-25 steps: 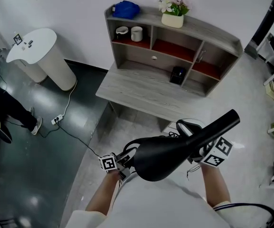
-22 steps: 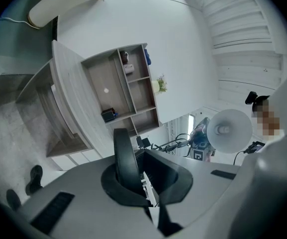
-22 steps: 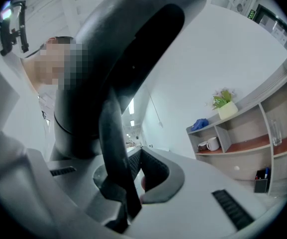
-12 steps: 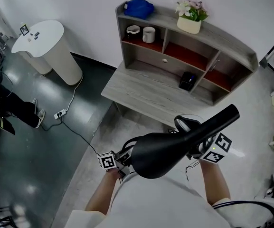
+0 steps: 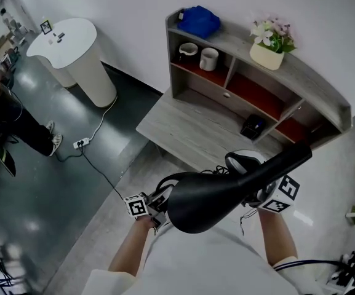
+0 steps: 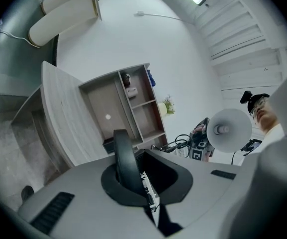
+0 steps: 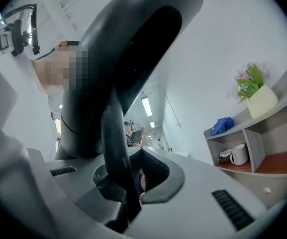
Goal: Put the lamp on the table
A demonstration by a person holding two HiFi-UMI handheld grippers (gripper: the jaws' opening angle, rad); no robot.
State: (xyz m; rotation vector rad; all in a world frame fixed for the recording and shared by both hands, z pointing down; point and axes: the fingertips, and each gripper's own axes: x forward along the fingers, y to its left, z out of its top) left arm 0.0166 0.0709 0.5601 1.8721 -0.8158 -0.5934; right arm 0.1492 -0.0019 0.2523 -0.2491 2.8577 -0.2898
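Left fingers: the left gripper (image 6: 136, 180) is clenched tight on a thin, curved black band of the black lamp (image 6: 124, 156), with no gap showing between the fingers.
Right fingers: the right gripper (image 7: 131, 188) is closed around the lamp's dark stem (image 7: 114, 143), which rises straight out from between them.
Grippers from above: the left gripper (image 5: 160, 205) and right gripper (image 5: 258, 192) sit at opposite ends of the lamp, each with its marker cube facing up.
Lamp: the black lamp (image 5: 211, 198) has a broad, glossy oval body and a long arm slanting up to the right. A white, black-rimmed round part (image 5: 246, 160) sits behind it.
Where the lamp is: it is carried in the air in front of the person's chest, over the pale floor. It is short of the table's front edge and touches nothing but the fingers.
Table: a grey wood-grain table (image 5: 192, 125) with a bare top stands against the white wall, with a shelf unit at its back.
Shelf: on top are a blue bundle (image 5: 199, 21) and a white pot of pale flowers (image 5: 269, 47). Two white mugs (image 5: 209, 59) stand in the left compartment, and a small black box (image 5: 252, 126) stands lower down.
Further off: a white round pedestal stand (image 5: 72, 48) is at the left, and a white power strip (image 5: 82, 143) with a cord lies on the dark floor.
Left edge: another person's legs (image 5: 17, 125) are visible.
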